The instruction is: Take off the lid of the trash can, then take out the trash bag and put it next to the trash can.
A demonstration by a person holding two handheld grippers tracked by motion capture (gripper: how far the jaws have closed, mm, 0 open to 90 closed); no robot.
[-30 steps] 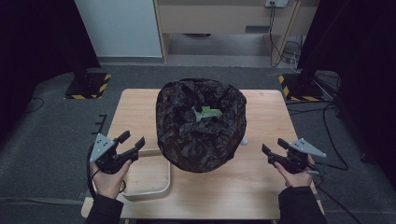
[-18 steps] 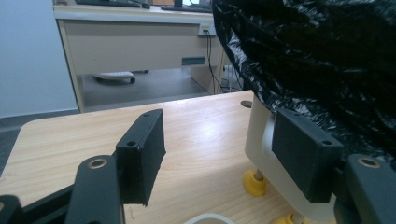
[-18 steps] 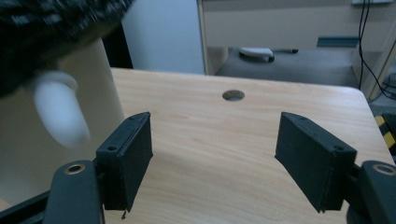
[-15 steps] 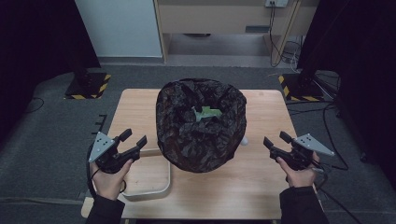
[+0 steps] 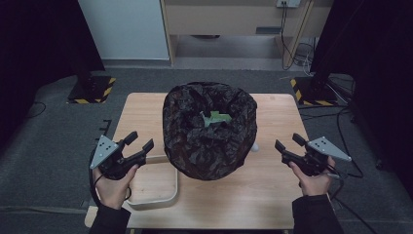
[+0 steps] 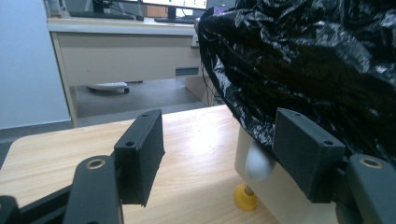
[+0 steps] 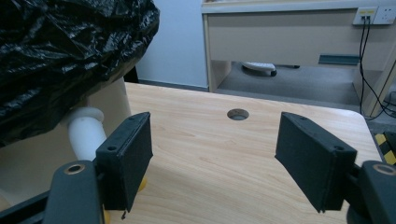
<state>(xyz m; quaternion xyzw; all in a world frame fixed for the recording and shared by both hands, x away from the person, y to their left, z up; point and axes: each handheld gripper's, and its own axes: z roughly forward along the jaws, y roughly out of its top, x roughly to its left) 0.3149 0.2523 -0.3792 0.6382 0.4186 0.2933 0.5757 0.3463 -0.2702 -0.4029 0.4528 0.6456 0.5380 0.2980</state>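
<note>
Black crinkled plastic lines the round bin at the centre of the high view, standing on the light wooden table; a pale green scrap lies inside it. Your left gripper hangs at the lower left of that frame, jaws spread with nothing between them, just beside the bin's flank. Your right gripper sits at the lower right, jaws likewise apart and bare, near the bin but clear of it. A cream rounded tray lies at the table's lower-left edge, beside your left hand.
</note>
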